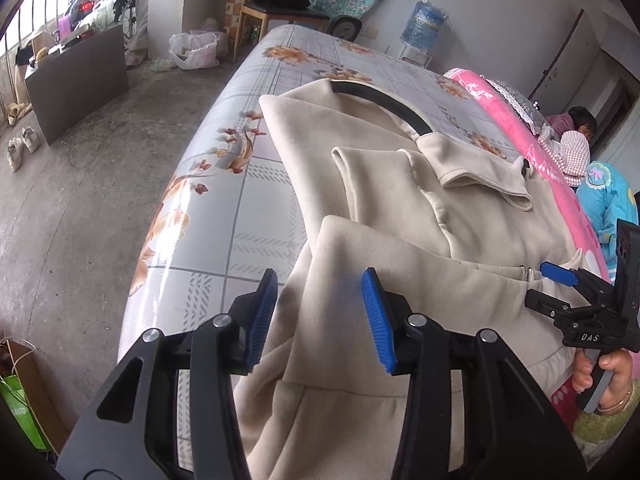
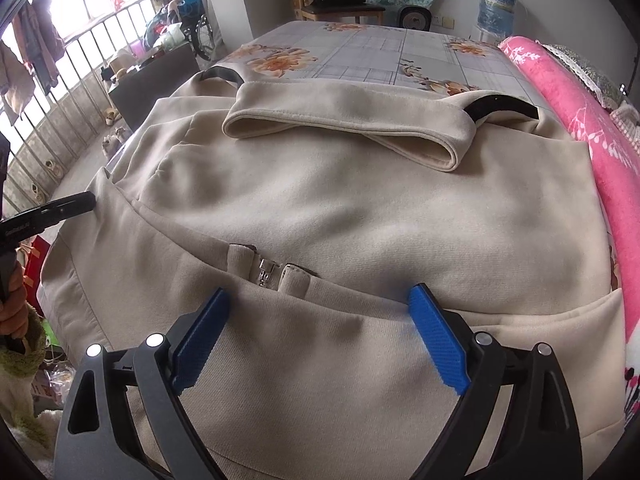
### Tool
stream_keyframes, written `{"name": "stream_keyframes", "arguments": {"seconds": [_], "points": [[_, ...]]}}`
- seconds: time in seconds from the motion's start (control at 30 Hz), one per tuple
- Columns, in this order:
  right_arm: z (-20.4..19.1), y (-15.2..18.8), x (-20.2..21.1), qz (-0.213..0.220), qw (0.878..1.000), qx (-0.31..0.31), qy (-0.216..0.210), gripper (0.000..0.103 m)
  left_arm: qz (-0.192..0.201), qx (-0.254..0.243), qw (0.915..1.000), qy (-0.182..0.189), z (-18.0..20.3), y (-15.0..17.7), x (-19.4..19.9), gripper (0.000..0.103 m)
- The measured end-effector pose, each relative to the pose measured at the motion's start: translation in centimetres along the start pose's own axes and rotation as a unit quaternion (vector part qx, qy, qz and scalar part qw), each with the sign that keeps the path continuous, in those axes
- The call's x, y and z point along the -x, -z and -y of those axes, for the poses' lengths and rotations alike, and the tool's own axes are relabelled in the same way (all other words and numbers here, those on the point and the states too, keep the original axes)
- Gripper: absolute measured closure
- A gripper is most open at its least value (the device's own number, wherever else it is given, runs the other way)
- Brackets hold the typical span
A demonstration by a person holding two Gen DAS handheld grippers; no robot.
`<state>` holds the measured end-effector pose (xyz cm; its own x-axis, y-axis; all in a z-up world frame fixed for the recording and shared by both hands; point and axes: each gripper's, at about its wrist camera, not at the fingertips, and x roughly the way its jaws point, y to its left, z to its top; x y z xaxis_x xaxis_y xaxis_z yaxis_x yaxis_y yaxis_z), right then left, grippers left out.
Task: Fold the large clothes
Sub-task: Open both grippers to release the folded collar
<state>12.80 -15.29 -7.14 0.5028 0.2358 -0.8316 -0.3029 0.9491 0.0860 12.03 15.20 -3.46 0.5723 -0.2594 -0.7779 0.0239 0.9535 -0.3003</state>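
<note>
A cream zip-up coat (image 2: 328,208) lies spread on a floral-covered bed (image 1: 224,208), its sleeves folded across the chest and a pink blanket (image 2: 580,128) beside it. The left gripper (image 1: 320,316) straddles the coat's near edge, blue pads apart and not pressing. The right gripper (image 2: 320,340) hangs wide open above the hem, just below the zipper pull (image 2: 264,274).
</note>
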Motion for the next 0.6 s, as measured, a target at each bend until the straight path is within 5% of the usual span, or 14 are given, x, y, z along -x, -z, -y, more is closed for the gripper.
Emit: {"name": "stream_keyframes", "arguments": {"seconds": [0.3,0.43,0.6], "points": [[0.0,-0.2,-0.1,-0.011,1.000,0.000,0.003,0.014,0.035,0.015,0.9891,0.143,-0.5,0.1,2.3,0.068],[0.0,-0.3,-0.1,-0.012,1.000,0.001,0.002,0.014,0.016,0.036,0.9904,0.132,-1.5,-0.2,0.6,0.068],[-0.1,-0.3,-0.2,-0.013,1.000,0.000,0.003,0.014,0.027,0.072,0.9754,0.207,-2.3,-0.9,0.1,0.068]]}}
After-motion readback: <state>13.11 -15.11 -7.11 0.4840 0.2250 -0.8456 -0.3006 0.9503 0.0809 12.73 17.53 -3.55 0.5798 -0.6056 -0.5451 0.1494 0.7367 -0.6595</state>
